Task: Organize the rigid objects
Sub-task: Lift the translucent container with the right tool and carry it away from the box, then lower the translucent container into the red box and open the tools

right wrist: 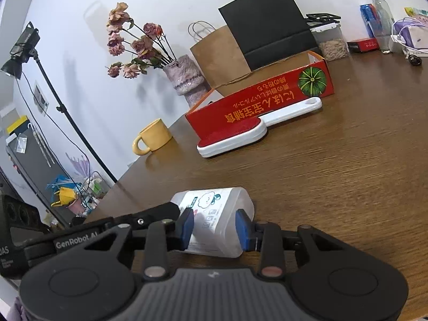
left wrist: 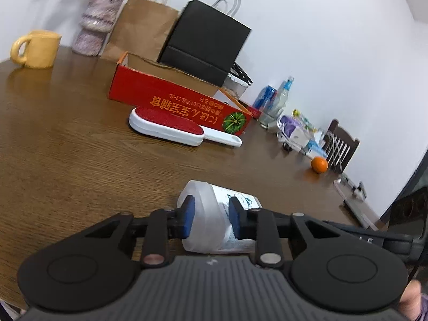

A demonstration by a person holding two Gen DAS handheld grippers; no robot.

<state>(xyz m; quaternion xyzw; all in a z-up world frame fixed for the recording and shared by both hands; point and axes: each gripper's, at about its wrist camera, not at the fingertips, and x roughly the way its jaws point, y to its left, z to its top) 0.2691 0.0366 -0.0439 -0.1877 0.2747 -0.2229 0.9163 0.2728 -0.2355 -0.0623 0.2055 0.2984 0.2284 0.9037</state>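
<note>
A: Colours recorded at twelve o'clock?

B: Red box (left wrist: 171,99) with orange lettering and a green striped pumpkin emblem; black bag (left wrist: 206,42); brown bag (left wrist: 141,24).

A: Elsewhere?

B: Yellow mug (left wrist: 37,49) at ten o'clock; mauve mottled vase (right wrist: 187,77); white brush (left wrist: 171,128), red-faced; orange fruit (left wrist: 319,165) at three o'clock; translucent white bottle (left wrist: 211,214); brown wood-grained table (left wrist: 67,147).

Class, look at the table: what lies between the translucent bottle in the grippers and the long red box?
The red-and-white lint brush, lying against the red box; bare wood separates it from the bottle. Both wrist views show this.
</note>
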